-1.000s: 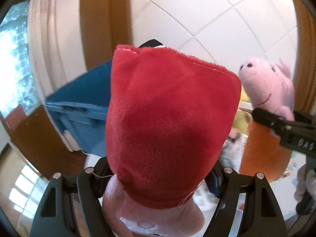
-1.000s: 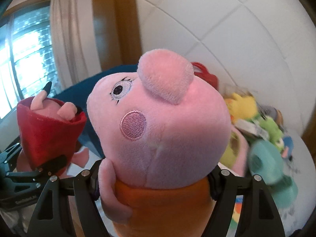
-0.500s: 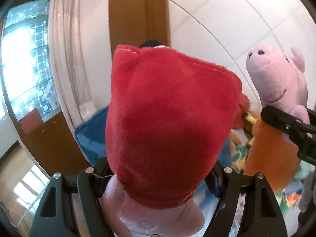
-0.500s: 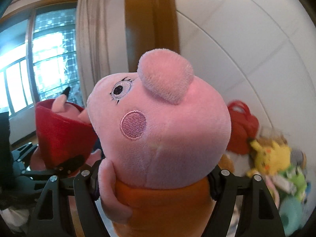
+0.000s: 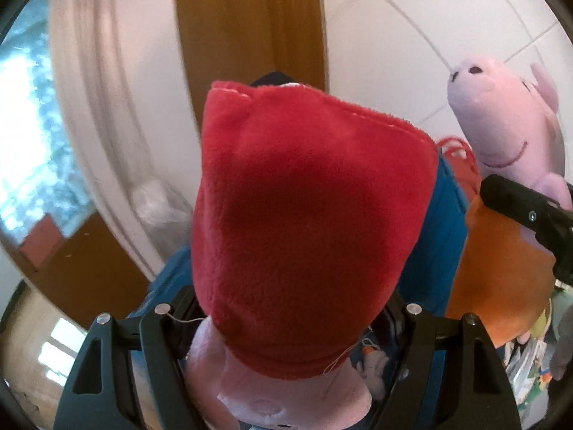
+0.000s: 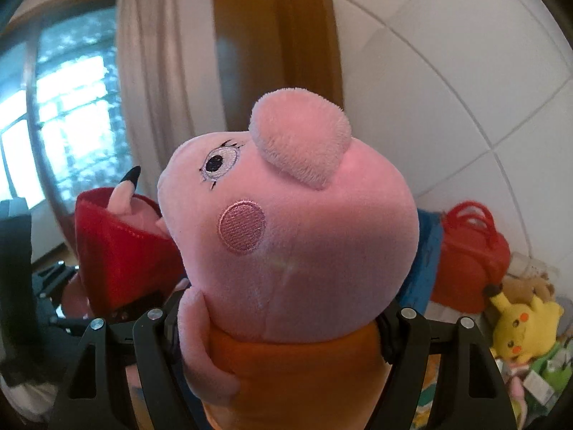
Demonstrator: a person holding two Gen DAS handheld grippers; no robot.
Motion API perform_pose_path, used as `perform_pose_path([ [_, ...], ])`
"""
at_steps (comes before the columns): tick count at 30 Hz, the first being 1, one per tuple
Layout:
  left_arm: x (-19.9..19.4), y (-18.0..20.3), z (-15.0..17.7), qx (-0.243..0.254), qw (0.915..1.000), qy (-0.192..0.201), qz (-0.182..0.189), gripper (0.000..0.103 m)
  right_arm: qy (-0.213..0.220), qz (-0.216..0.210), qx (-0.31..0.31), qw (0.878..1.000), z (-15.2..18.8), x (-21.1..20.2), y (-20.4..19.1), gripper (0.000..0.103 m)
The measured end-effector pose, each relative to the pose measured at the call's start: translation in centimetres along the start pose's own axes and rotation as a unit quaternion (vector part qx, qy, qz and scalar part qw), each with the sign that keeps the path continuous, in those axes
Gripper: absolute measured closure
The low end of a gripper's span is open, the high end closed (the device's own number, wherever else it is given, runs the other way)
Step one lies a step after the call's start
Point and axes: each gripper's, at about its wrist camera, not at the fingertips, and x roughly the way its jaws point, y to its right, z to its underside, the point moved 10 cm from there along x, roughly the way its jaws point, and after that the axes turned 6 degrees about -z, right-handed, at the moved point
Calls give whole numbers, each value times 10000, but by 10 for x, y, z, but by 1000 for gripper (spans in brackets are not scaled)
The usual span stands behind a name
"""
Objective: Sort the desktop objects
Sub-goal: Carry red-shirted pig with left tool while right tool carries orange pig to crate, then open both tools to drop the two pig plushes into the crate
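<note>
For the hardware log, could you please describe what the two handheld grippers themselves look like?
Both match: the left gripper and right gripper have matte black plastic fingers with triangular cut-outs and round silver screw heads. No cables, sleeves or hands show, and no marking is legible now.

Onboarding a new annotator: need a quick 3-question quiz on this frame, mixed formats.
1. True or false: the left gripper holds the pig plush in the red dress.
2. The dress of the pig plush in the right gripper is: A blue, B orange, C green.
3. Fill in: the yellow plush lies low on the ___ side of the right wrist view.

Key: 1 true; 2 B; 3 right.
</note>
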Motion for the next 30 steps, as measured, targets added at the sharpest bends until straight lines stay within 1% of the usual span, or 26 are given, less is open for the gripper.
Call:
perform_pose_path([
  [3, 49, 3, -19, 242, 9987, -382, 244, 27, -262, 283, 313, 9988, -1, 38, 19, 26],
  [5, 73, 6, -25, 408, 9972, -549, 300, 27, -437, 452, 507, 9967, -1, 59, 31, 26],
  [7, 92, 12, -29, 572, 9955, -633, 403, 27, -634, 623, 651, 9939, 4, 78, 44, 26],
  [9, 104, 19, -30, 687, 9941, -692, 482, 25, -795, 767, 764, 9909, 12, 93, 54, 26],
  [12, 120, 30, -29, 779, 9917, -809, 617, 24, -976, 965, 906, 9864, 19, 108, 69, 26],
  [15, 130, 34, -27, 811, 9900, -901, 726, 23, -1058, 1121, 1021, 9828, 26, 113, 83, 26],
  [18, 141, 37, -22, 852, 9877, -1079, 750, 23, -1087, 1167, 1081, 9813, 27, 117, 89, 24],
  [20, 143, 38, -21, 878, 9873, -1080, 763, 22, -1097, 1240, 1064, 9804, 26, 117, 91, 23],
  [22, 143, 39, -19, 857, 9873, -1061, 810, 13, -1104, 1342, 1023, 9795, 25, 117, 92, 19],
  [23, 142, 38, -20, 854, 9877, -1019, 828, 0, -1079, 1400, 1013, 9790, 23, 116, 93, 11],
  [24, 138, 39, -22, 866, 9881, -962, 827, 0, -1043, 1459, 1007, 9786, 21, 115, 94, 4],
  [25, 134, 39, -23, 877, 9886, -902, 826, 0, -1008, 1518, 1001, 9782, 19, 113, 95, 1],
  [30, 126, 33, -29, 868, 9897, -770, 842, 0, -895, 1585, 1003, 9782, 14, 101, 96, 1],
])
